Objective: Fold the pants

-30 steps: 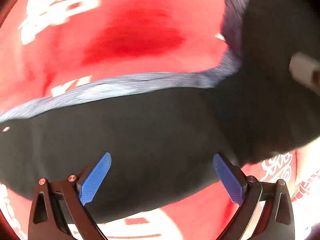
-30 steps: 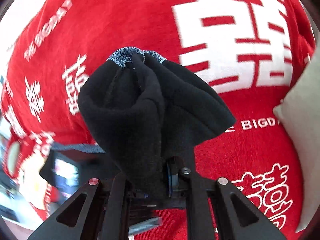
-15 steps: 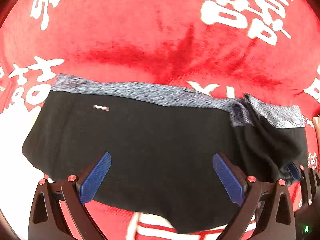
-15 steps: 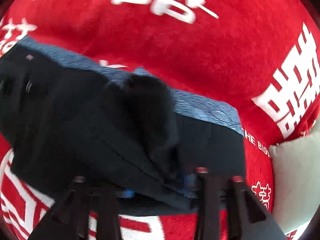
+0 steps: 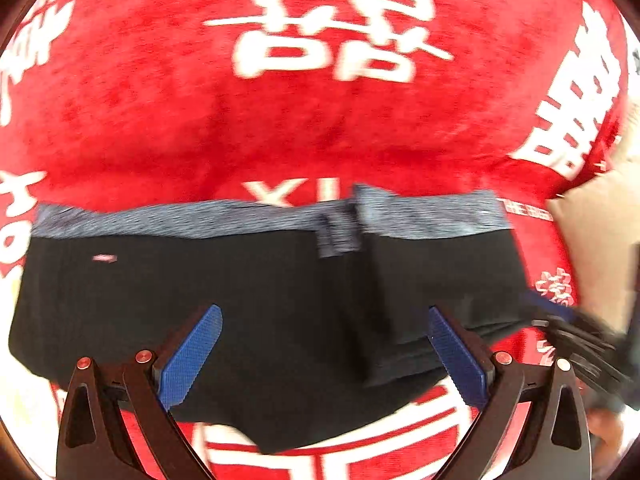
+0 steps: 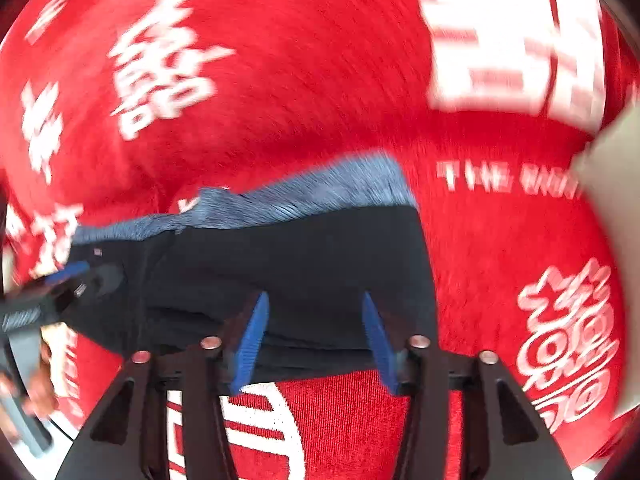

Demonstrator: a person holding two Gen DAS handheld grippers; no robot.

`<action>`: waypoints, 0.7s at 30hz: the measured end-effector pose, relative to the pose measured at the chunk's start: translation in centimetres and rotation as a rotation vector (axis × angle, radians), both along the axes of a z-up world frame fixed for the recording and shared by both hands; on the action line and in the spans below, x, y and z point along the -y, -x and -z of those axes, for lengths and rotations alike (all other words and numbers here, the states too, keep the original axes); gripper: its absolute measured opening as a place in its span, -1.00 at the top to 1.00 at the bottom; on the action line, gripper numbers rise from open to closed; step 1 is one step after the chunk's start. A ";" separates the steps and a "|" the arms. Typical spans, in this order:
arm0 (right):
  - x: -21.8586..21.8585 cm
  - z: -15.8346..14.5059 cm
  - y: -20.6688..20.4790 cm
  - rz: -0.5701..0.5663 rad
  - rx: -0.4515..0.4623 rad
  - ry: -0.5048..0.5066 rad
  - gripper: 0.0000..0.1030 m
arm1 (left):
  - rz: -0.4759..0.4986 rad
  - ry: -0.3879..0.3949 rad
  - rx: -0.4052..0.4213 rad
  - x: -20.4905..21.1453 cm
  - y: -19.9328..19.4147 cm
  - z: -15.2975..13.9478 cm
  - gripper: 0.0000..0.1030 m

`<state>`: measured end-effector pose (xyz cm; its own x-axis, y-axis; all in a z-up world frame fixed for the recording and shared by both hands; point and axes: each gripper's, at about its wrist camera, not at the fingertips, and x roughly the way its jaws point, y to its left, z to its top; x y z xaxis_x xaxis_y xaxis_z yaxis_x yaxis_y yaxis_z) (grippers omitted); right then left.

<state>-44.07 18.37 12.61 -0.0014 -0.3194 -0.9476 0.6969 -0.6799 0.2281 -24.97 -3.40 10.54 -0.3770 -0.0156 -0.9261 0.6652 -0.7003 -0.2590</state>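
While both views are smeared by motion blur, the black pants with a heathered blue-grey waistband (image 5: 256, 300) can be seen lying flat on the red plush cloth printed with white characters (image 5: 304, 128) that covers the surface. The waistband runs along the far edge of the garment, and the right portion of the fabric lies as a folded layer over the rest, its edge forming a step near the middle of the waistband.

From the left wrist view, the left gripper (image 5: 324, 354) hangs just above the near half of the pants with its blue-padded fingers (image 5: 192, 354) spread wide; nothing sits between them, and black fabric fills the gap behind. A small pale label shows on the pants beyond the left finger. At the right edge of this view the right gripper (image 5: 548, 312) appears as a dark blur at the garment's right end.

From the right wrist view, the right gripper (image 6: 314, 340) has its blue pads partly apart, holding nothing, over the near hem of the folded right section, with red cloth showing just below the hem. The left gripper (image 6: 68, 274) shows at the far left, over the pants' other end. A pale cushion-like object (image 6: 616, 216) lies at the right, apart from the pants.
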 end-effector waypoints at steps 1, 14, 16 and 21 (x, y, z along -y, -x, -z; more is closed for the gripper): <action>-0.3 1.5 0.9 0.039 0.072 -0.010 0.14 | 0.012 -0.021 -0.007 -0.1 0.4 0.0 -1.00; -2.0 2.3 1.1 0.082 0.135 0.054 0.15 | 0.146 -0.228 -0.002 -2.0 5.0 3.3 -0.32; -2.0 2.3 1.2 0.081 0.140 0.059 0.15 | 0.157 -0.243 0.031 -2.3 5.2 4.1 -0.16; -2.4 1.4 1.7 0.094 0.144 0.063 0.15 | 0.146 -0.304 0.003 -2.3 4.4 3.7 0.90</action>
<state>-45.78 20.74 11.25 0.1004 -0.3831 -0.9182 0.5880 -0.7217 0.3654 -29.36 -1.05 6.86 -0.3519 0.3152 -0.8814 0.5647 -0.6795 -0.4685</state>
